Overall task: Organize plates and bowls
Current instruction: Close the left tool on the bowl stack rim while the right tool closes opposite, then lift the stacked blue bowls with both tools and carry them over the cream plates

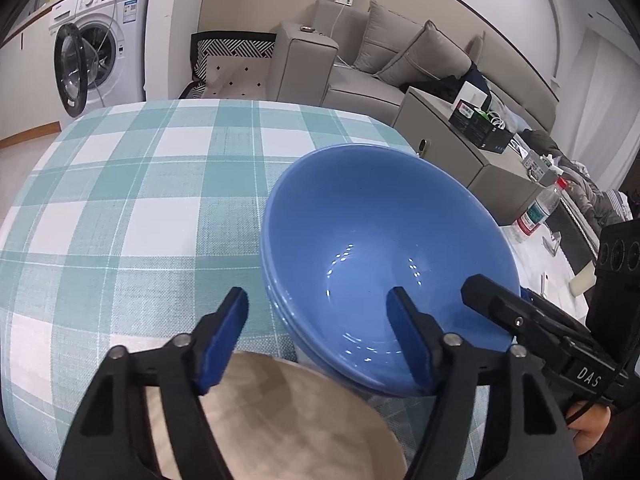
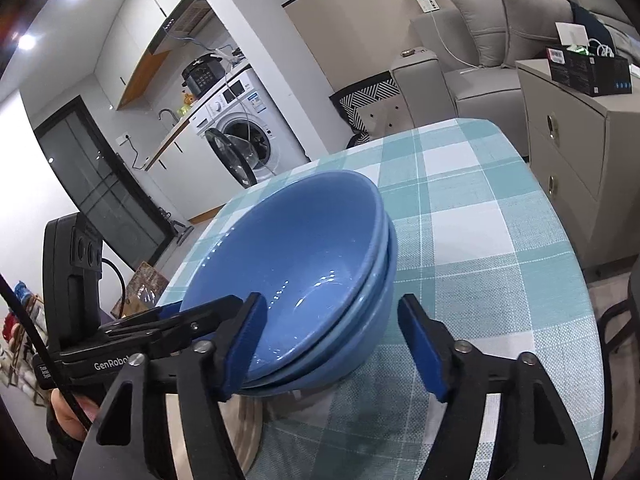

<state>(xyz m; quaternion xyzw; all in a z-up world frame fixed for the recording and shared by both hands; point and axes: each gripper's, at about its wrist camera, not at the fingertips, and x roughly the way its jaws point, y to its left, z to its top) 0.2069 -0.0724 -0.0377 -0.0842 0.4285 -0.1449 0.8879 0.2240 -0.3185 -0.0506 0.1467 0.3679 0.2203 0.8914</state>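
Blue bowls (image 1: 384, 248): nested, tilted, near table (image 1: 120, 208) edge.
Left gripper (image 1: 320, 336): fingers apart.
Right gripper (image 2: 332, 344): fingers apart, straddling rim.
Advice: close squarely on rim.

Stacked blue bowls (image 1: 384, 248) occupy the near part of the worktop (image 1: 132, 200), obstructing passage there. A beige plate (image 1: 288, 416) lies just beside them. Cloth beyond and either side of the bowls is open for passage.

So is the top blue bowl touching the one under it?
Touching. The right wrist view shows the top blue bowl nested inside the lower bowl, rims stacked.
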